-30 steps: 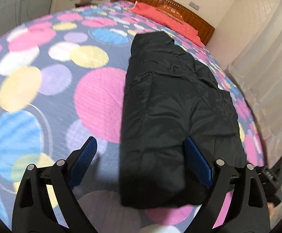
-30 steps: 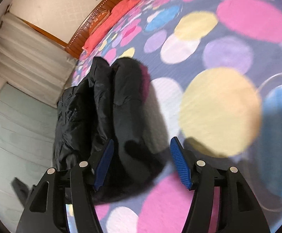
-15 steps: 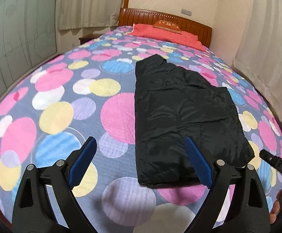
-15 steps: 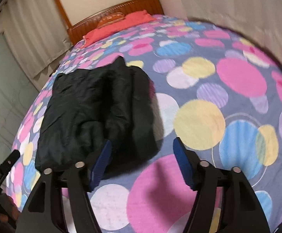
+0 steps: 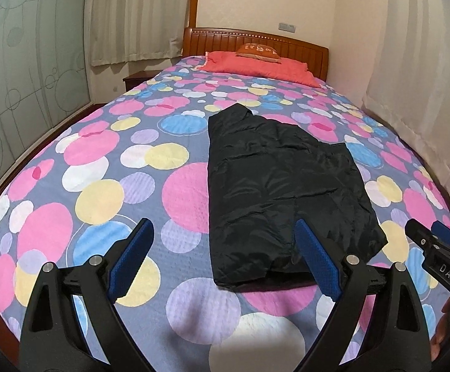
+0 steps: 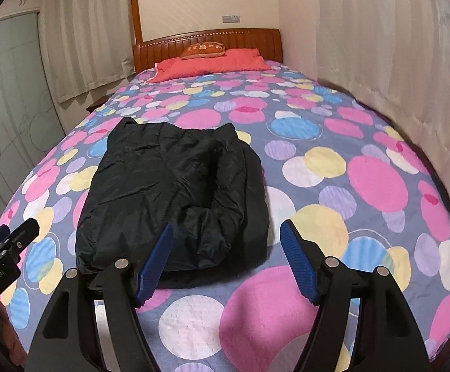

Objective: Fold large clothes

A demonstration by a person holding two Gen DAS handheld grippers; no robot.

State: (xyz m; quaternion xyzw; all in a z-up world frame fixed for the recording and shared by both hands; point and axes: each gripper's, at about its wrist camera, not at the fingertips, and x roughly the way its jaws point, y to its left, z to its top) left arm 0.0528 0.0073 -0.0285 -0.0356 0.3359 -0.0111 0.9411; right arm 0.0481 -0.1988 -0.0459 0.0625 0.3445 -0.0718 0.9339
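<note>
Here the black jacket [image 5: 283, 186] lies folded into a long block on the bedspread [image 5: 101, 161], which is grey with pink, yellow, blue and lilac circles. In the left wrist view it sits right of centre, running from mid-frame down toward the lower middle, its near end just above the blue pads. In the right wrist view the jacket [image 6: 175, 192] lies left of centre, a thick roll of fabric along its right side.

The left gripper [image 5: 225, 260] fills the bottom of its frame with its jaws wide apart; nothing is between them, and they hang above the bedspread short of the jacket's near edge. The right gripper [image 6: 226, 262] is in the lower middle of its own frame, jaws opening and empty, the left pad overlapping the jacket's near corner in the picture; I cannot tell whether it touches the cloth. Each gripper also shows in the other's view: the right gripper [image 5: 438, 257] at the lower right edge, the left gripper [image 6: 5, 248] at the lower left edge.

At the top centre of both frames a red pillow [image 5: 255, 68] lies against the wooden headboard [image 5: 255, 38], with a small orange cushion [image 5: 257, 52] on it. Pale curtains [image 5: 132, 15] hang at the upper left
</note>
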